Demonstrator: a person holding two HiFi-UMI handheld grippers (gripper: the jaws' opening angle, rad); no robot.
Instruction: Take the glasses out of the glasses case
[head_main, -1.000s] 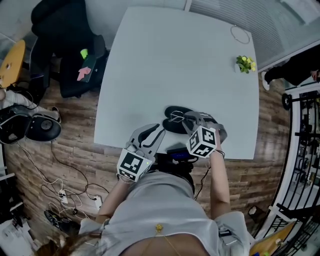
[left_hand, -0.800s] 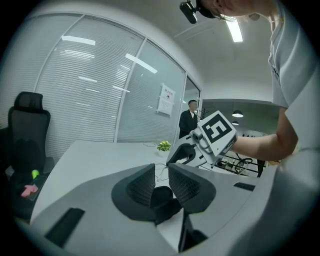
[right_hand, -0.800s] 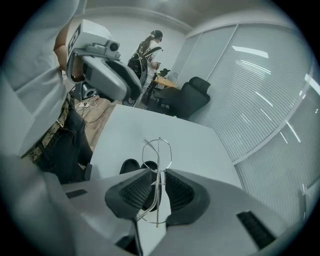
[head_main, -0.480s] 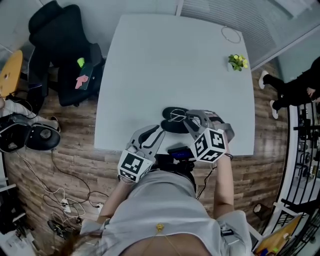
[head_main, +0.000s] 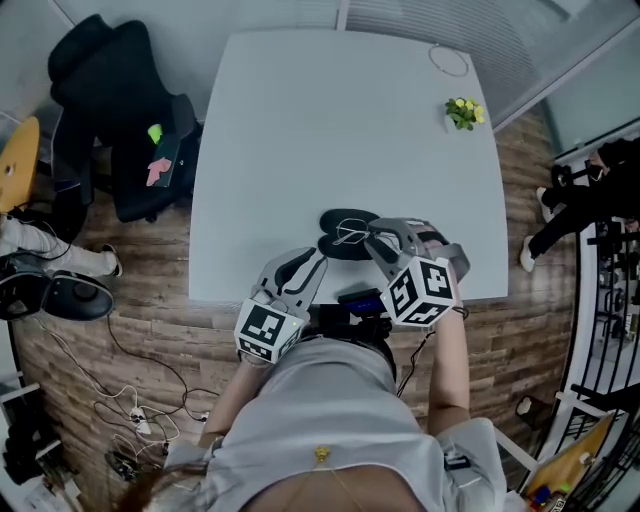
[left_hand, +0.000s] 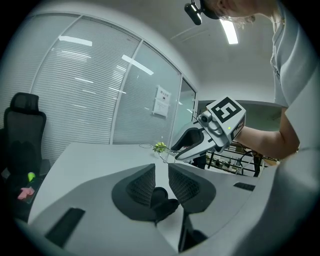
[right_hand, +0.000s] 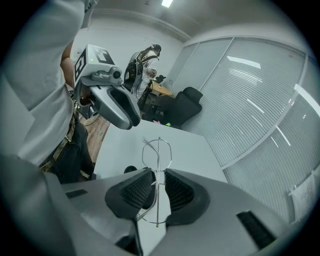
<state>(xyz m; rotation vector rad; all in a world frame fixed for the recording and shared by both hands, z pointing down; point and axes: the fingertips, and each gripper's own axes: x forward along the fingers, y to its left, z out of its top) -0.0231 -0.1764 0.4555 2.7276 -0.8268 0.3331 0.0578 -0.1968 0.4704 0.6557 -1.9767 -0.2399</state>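
Note:
The black glasses case (head_main: 345, 218) lies open near the front edge of the white table (head_main: 330, 120). Thin wire-framed glasses (right_hand: 157, 150) hang just above the case, with my right gripper (right_hand: 157, 187) shut on them from the case's right side (head_main: 372, 240). My left gripper (left_hand: 161, 182) reaches level from the left (head_main: 312, 262); its pads are closed on the case's dark near edge (left_hand: 161, 199). In the left gripper view the right gripper (left_hand: 172, 151) hovers over the table behind the case.
A small potted plant (head_main: 462, 112) and a thin ring (head_main: 448, 62) sit at the table's far right corner. A black office chair (head_main: 110, 120) stands to the left. A person's legs (head_main: 585, 200) are at the right, and cables lie on the wood floor (head_main: 120, 390).
The right gripper has risen with the glasses in it, lifting them up off the case. The left gripper has stayed at the case.

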